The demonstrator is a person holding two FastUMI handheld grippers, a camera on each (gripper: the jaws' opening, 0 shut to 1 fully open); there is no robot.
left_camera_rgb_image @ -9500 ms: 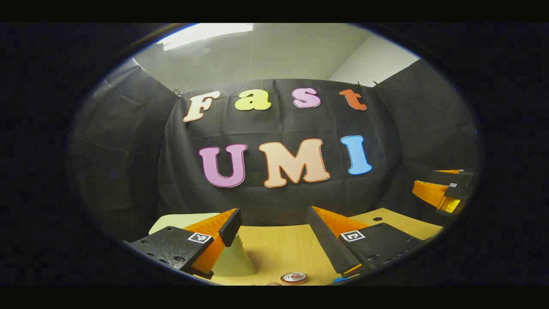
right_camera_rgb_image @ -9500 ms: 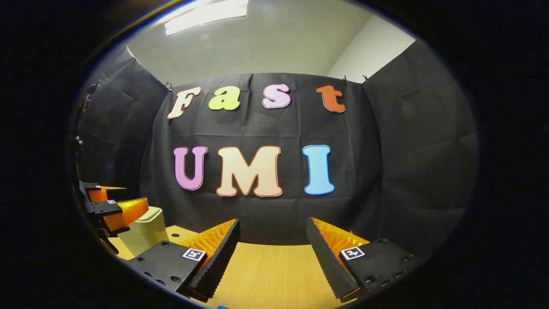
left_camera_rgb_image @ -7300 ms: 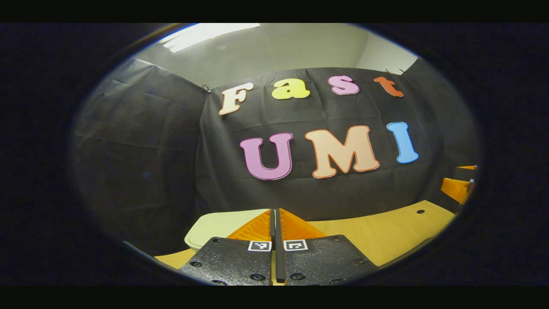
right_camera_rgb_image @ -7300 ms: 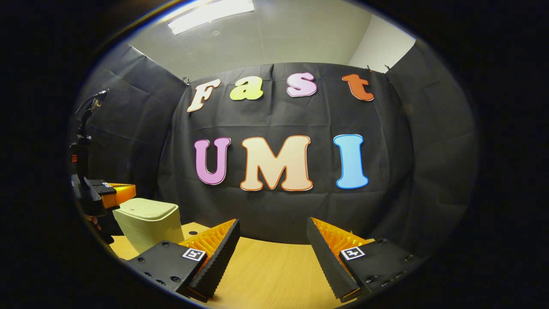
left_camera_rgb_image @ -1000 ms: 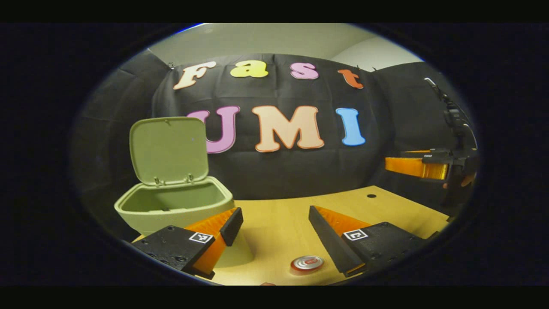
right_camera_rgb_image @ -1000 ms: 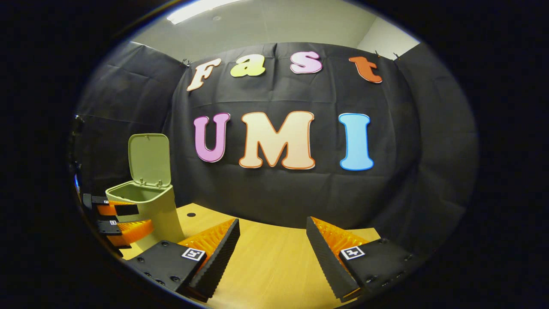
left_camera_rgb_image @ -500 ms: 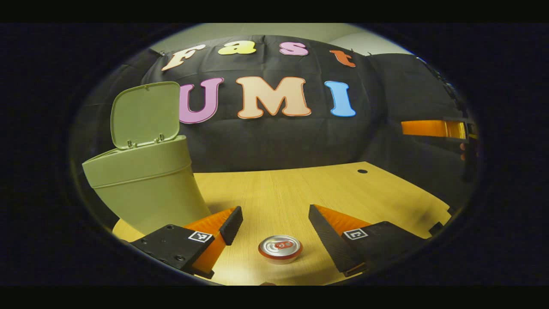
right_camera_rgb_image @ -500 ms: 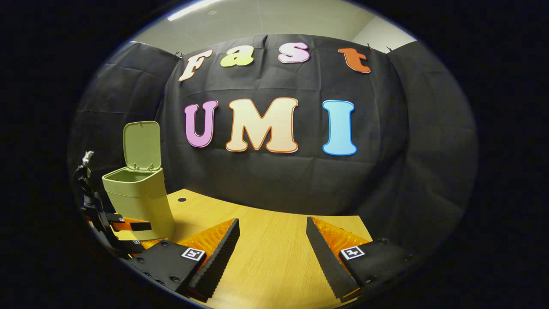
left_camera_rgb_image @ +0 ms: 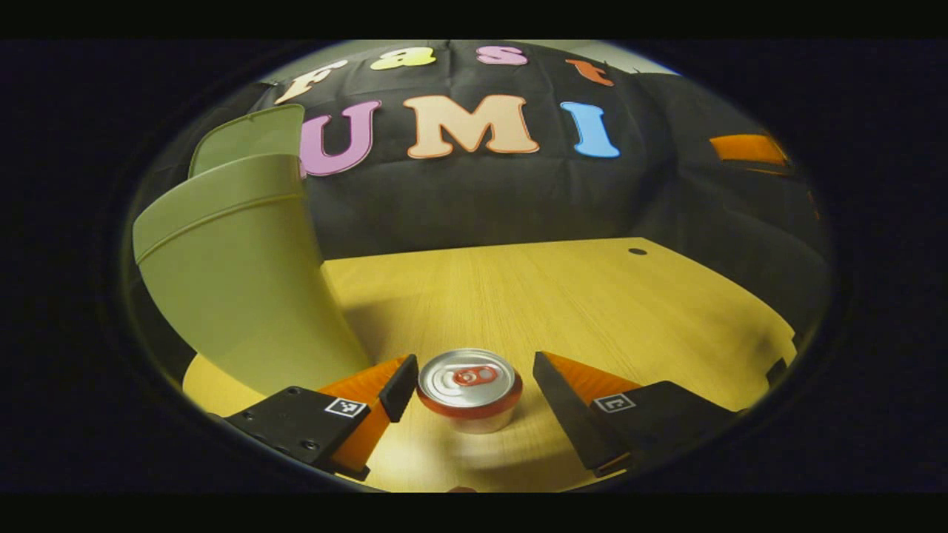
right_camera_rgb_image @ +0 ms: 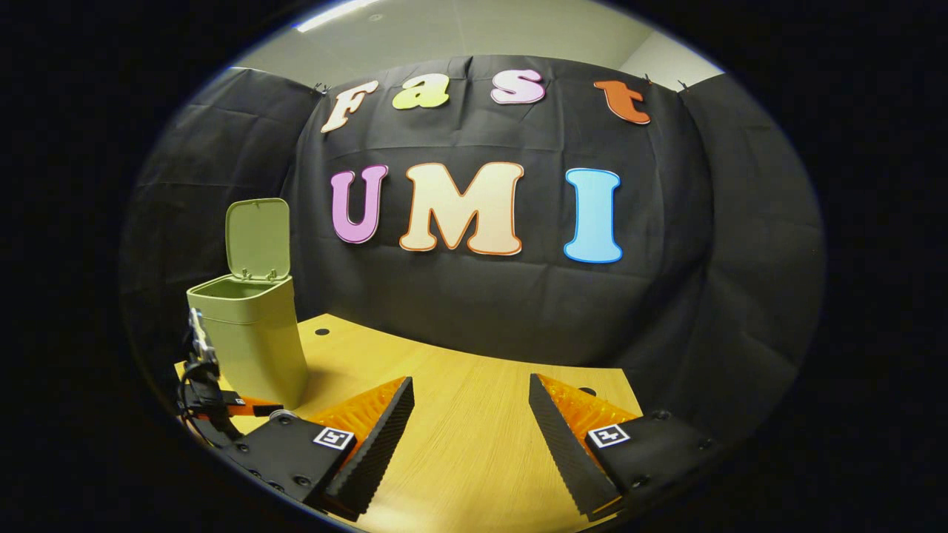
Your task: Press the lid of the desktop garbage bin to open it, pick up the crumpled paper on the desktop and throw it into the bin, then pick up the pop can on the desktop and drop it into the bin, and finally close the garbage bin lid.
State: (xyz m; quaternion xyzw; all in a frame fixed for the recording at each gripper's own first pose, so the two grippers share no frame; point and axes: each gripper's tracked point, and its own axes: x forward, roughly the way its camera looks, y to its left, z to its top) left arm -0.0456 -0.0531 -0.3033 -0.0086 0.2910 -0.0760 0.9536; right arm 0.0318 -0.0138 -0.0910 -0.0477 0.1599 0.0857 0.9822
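the left tool (left_camera_rgb_image: 468, 385) has been lowered around the pop can (left_camera_rgb_image: 469, 389), which stands upright on the tabletop (left_camera_rgb_image: 563, 296) between its spread fingers, not yet pinched. the bin (right_camera_rgb_image: 252, 337) beside it is seen with lid raised. the right tool (right_camera_rgb_image: 470, 429) is held spread, empty.

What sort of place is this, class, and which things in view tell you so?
Probably an indoor recording booth: black cloth walls hang round a wooden desk bearing a small bin, lid open, and a can between the left gripper's open fingers.
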